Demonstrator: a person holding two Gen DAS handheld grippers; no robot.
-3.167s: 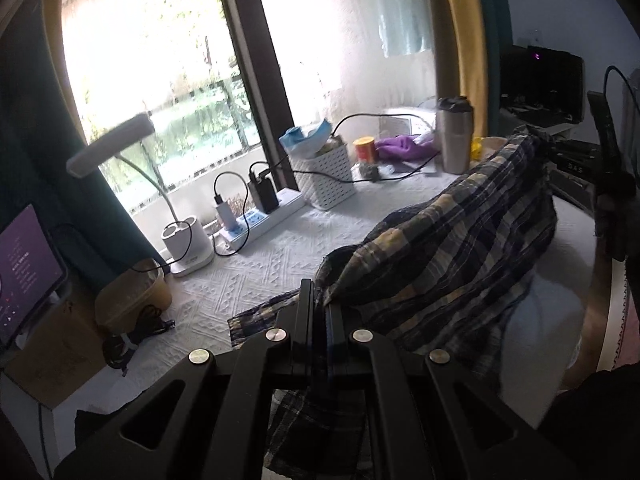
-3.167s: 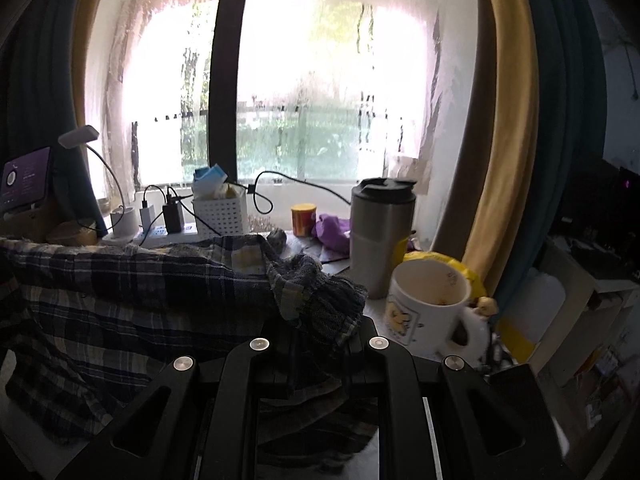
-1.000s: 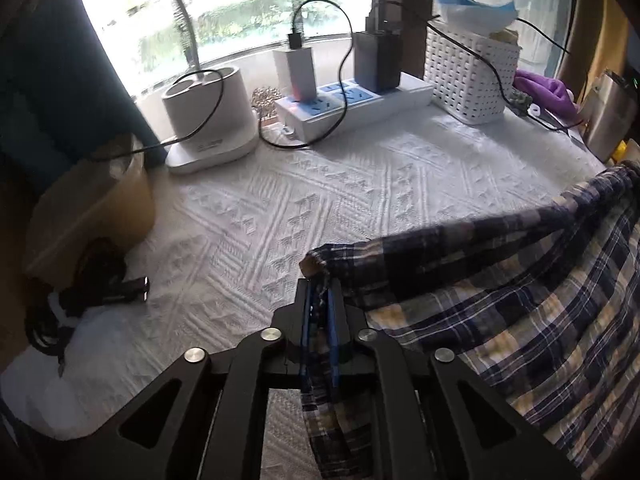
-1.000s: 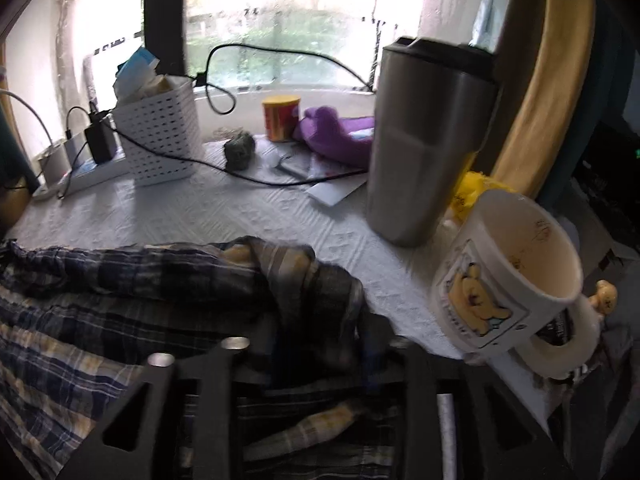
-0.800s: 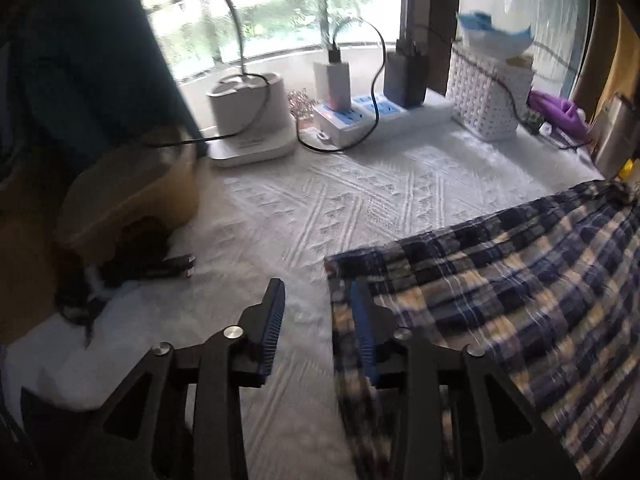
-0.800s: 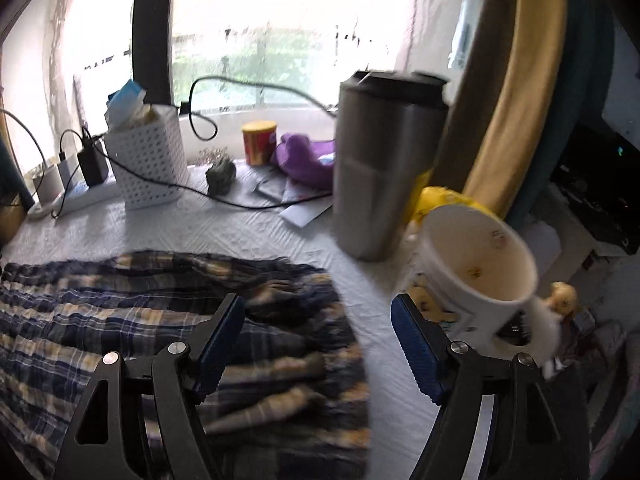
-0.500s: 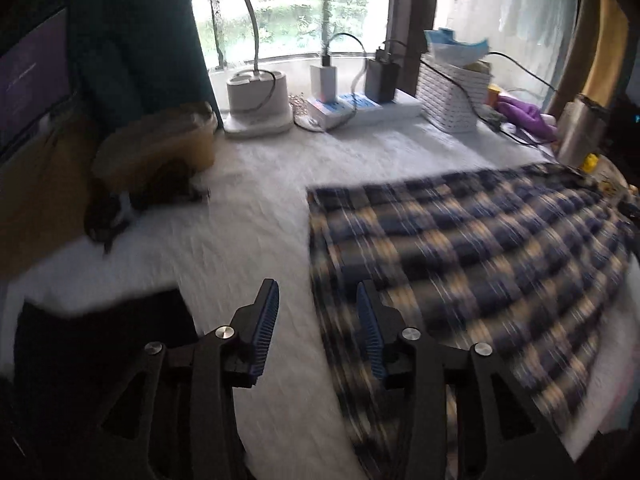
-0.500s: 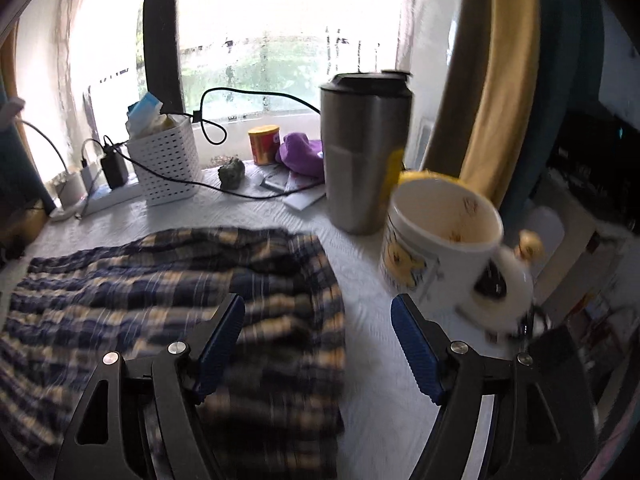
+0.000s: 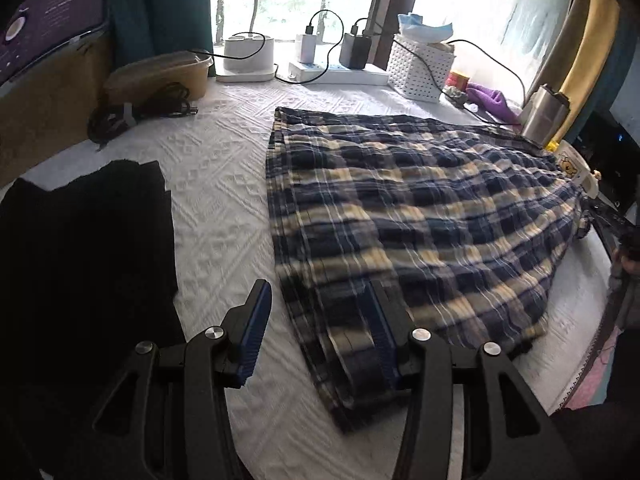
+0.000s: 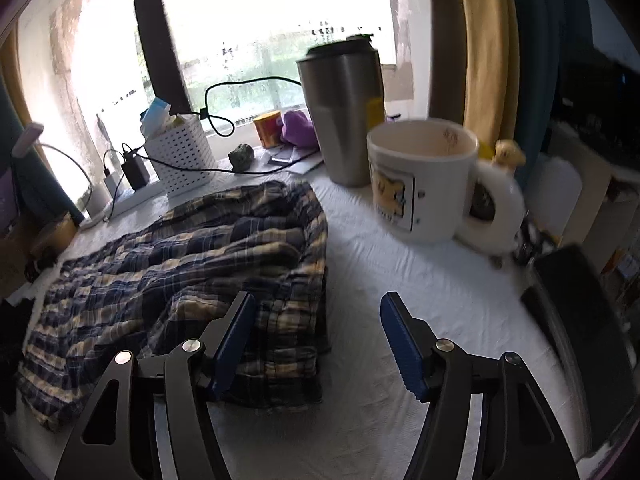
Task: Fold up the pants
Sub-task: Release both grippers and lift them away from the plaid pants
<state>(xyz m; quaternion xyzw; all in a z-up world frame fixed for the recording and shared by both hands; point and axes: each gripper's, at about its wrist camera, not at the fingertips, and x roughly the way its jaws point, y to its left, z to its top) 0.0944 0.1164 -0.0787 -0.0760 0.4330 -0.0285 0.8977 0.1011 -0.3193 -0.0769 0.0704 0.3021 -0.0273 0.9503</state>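
The blue, yellow and white plaid pants (image 9: pixel 420 216) lie spread flat on the white textured table cover (image 9: pixel 216 184). My left gripper (image 9: pixel 316 316) is open and empty, held above the pants' near left edge. In the right wrist view the pants (image 10: pixel 192 264) lie at the left, bunched at their right end. My right gripper (image 10: pixel 316 324) is open and empty above that right end, one finger over the cloth and one over bare cover.
A dark garment (image 9: pixel 84 248) lies at the left. A power strip (image 9: pixel 336 74), white basket (image 9: pixel 424 68), lamp base (image 9: pixel 248 58) and tan box (image 9: pixel 160 76) line the back. A steel tumbler (image 10: pixel 344 116) and white mug (image 10: pixel 424 180) stand close to the pants' right end.
Both grippers held the pants lifted, lowered them onto the table, then opened and let go. Both have since pulled back toward me, and the pants lie flat.
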